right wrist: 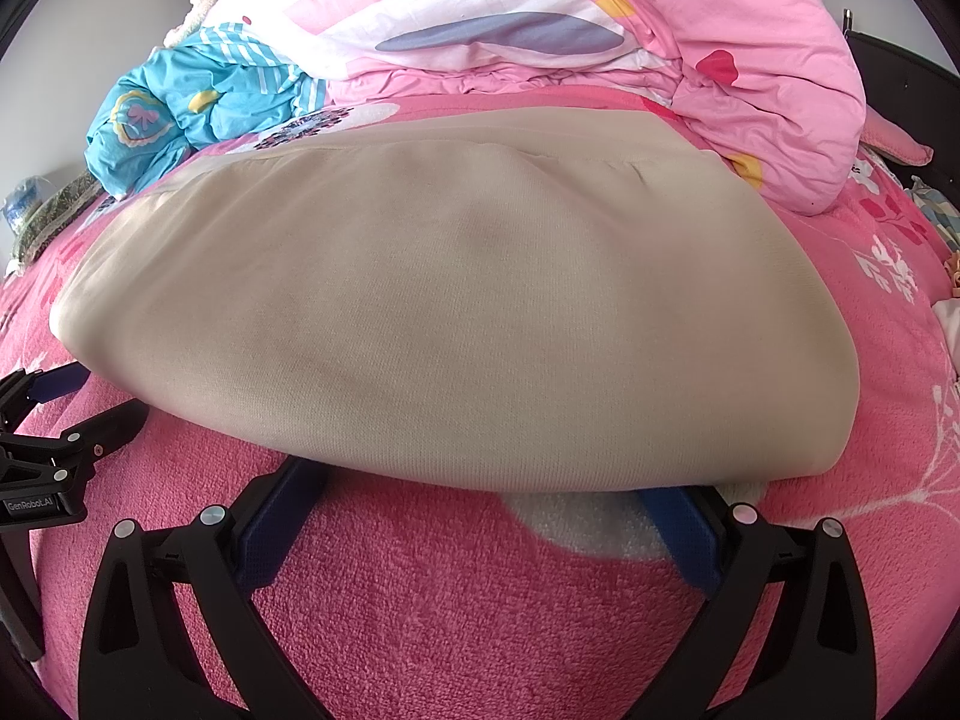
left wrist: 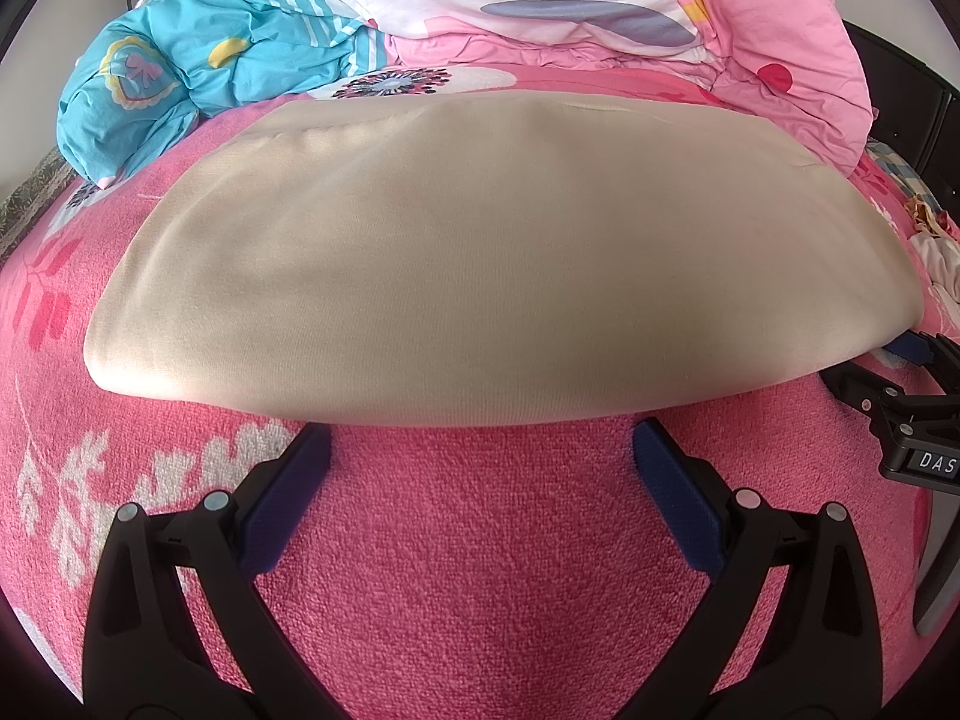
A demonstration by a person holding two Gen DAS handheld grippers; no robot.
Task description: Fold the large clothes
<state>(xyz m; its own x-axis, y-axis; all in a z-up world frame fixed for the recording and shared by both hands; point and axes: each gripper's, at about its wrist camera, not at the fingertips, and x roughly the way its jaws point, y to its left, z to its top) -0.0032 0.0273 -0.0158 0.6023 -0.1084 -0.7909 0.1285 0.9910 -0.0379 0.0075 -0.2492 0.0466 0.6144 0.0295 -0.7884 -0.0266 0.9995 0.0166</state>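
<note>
A beige garment (left wrist: 480,264) lies folded flat on the pink bed cover (left wrist: 480,570); it also fills the right wrist view (right wrist: 450,312). My left gripper (left wrist: 480,438) is open, its blue-padded fingertips (left wrist: 300,468) right at the garment's near folded edge. My right gripper (right wrist: 486,486) is open too, its fingertips (right wrist: 678,516) tucked just under the near edge. Each gripper shows at the side of the other's view: the right one in the left wrist view (left wrist: 912,384), the left one in the right wrist view (right wrist: 54,420).
A pink and white quilt (left wrist: 600,6) is heaped behind the garment. A crumpled blue patterned cloth (left wrist: 180,84) lies at the back left. More small clothes (left wrist: 936,240) sit at the right edge of the bed.
</note>
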